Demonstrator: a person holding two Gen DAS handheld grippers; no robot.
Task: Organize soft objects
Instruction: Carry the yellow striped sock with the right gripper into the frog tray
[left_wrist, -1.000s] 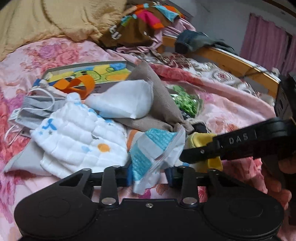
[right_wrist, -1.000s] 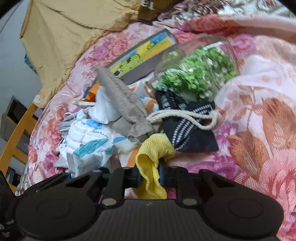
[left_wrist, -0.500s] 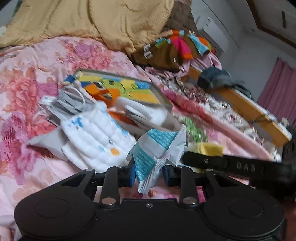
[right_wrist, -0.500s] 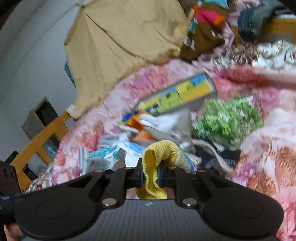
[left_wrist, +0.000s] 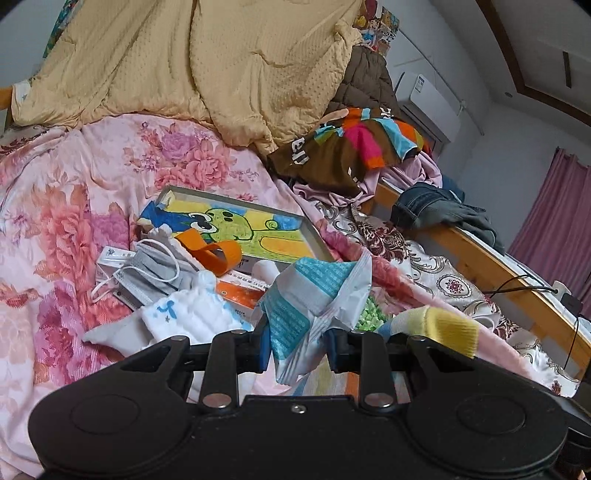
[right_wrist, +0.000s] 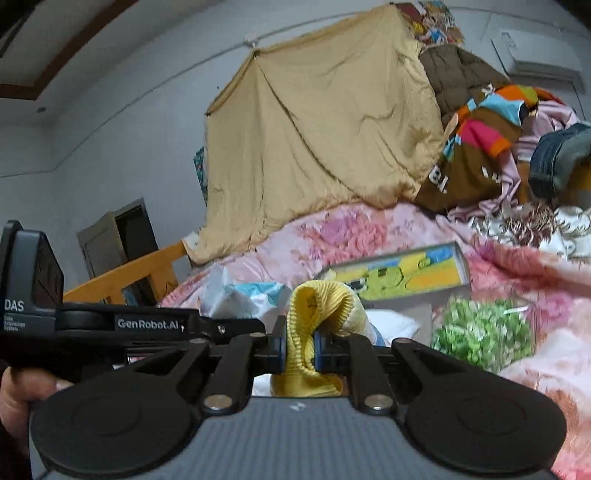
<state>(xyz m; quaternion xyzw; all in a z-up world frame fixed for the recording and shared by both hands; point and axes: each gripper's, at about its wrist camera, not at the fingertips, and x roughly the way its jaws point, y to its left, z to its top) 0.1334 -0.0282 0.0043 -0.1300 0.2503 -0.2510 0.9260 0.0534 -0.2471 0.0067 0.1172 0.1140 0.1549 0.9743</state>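
- Since a second ago both grippers have risen off the bed: the pile that filled the lower views then now lies further below, and the tan blanket (left_wrist: 207, 62) and the wall fill the upper part of each view.
- The left gripper (left_wrist: 297, 349) has its jaws narrowed onto a crumpled teal-and-white packet (left_wrist: 314, 299) — the packet is pinched at its lower part and stands up above the fingers, clear of the bedding.
- The right gripper (right_wrist: 298, 350) has its jaws nearly closed on a yellow ribbed sock (right_wrist: 319, 310), which loops up above the pads and hangs a little below them.
- In the left view the yellow sock shows at the right, just beside the packet; in the right view the left gripper's body crosses the left side, with a hand (right_wrist: 16, 398) at the edge.
- On the pink floral bedspread (left_wrist: 62, 229) lie a framed cartoon picture (left_wrist: 236, 225), an orange strap (left_wrist: 218, 253), grey face masks (left_wrist: 155, 266) and a white quilted cloth (left_wrist: 192, 317) — all in one loose heap.
- A bag of green pieces (right_wrist: 480, 332) sits just right of the sock.
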